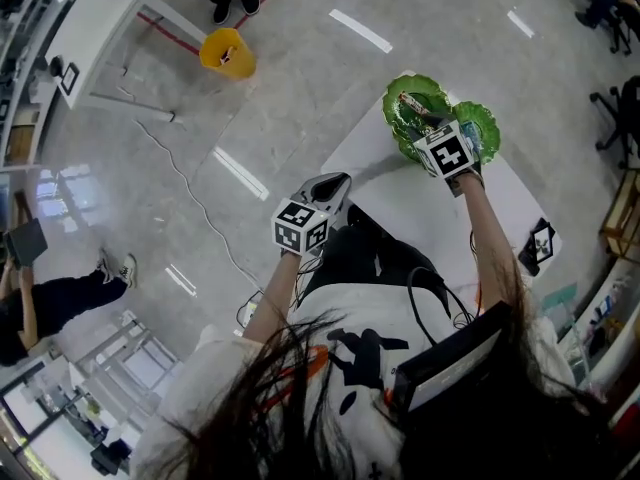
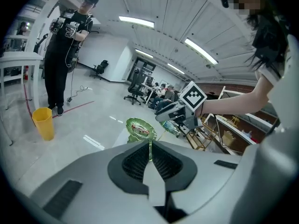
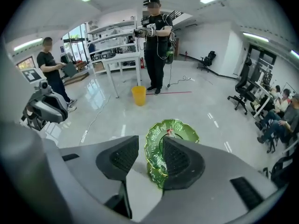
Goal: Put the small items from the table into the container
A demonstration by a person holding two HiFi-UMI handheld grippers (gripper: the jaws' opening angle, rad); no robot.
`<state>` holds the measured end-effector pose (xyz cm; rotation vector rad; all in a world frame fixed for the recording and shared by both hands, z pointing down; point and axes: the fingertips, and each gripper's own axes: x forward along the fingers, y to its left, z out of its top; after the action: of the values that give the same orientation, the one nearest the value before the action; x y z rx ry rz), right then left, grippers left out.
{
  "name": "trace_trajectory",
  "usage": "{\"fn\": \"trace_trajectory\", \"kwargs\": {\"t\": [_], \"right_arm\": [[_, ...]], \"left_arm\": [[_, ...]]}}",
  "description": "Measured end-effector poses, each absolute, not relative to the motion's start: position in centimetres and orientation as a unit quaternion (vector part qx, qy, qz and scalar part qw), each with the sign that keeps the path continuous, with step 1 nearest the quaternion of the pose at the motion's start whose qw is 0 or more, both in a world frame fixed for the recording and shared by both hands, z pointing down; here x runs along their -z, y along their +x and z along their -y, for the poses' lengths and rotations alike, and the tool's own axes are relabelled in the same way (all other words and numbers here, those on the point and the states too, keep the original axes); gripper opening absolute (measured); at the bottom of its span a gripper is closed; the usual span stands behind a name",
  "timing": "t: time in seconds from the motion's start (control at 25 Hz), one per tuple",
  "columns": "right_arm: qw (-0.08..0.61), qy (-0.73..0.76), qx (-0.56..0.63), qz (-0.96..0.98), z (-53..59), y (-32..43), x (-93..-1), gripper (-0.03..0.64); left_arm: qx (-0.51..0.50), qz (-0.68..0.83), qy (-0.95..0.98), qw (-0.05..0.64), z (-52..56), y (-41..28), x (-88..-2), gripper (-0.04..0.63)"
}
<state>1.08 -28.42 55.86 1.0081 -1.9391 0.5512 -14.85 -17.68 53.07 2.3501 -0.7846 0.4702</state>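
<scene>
Green scalloped dishes (image 1: 415,108) are sitting at the counter's (image 1: 410,193) far end, toward 1 o'clock in the head view, the right tool (image 1: 440,138) hovering over them and the left tool (image 1: 335,183) by the 9 o'clock edge. Swinging the right tool sideways is risking a clipped rim, probably tipping a dish and spilling the small red-and-white item (image 1: 410,101) inside. In the left gripper view, the left tool's jaws are sitting almost together, gripping nothing. In the right gripper view, the right tool is gaping wide and empty, a dish (image 3: 182,129) lying at 12 o'clock beyond it
</scene>
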Motion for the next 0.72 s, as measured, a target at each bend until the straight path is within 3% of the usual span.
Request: {"fn": "trace_trajectory", "kwargs": {"t": [0.24, 0.72], "right_arm": [[0.369, 0.447, -0.279, 0.766, 24.2, 0.8, -55.4, 0.162], [0.222, 0.528, -0.380, 0.726, 16.5, 2.2, -54.4, 0.087]], "left_arm": [[-0.184, 0.269, 0.897, 0.298, 16.8, -14.2, -52.9, 0.011], [-0.173, 0.251, 0.909, 0.285, 15.5, -11.8, -51.3, 0.011]]}}
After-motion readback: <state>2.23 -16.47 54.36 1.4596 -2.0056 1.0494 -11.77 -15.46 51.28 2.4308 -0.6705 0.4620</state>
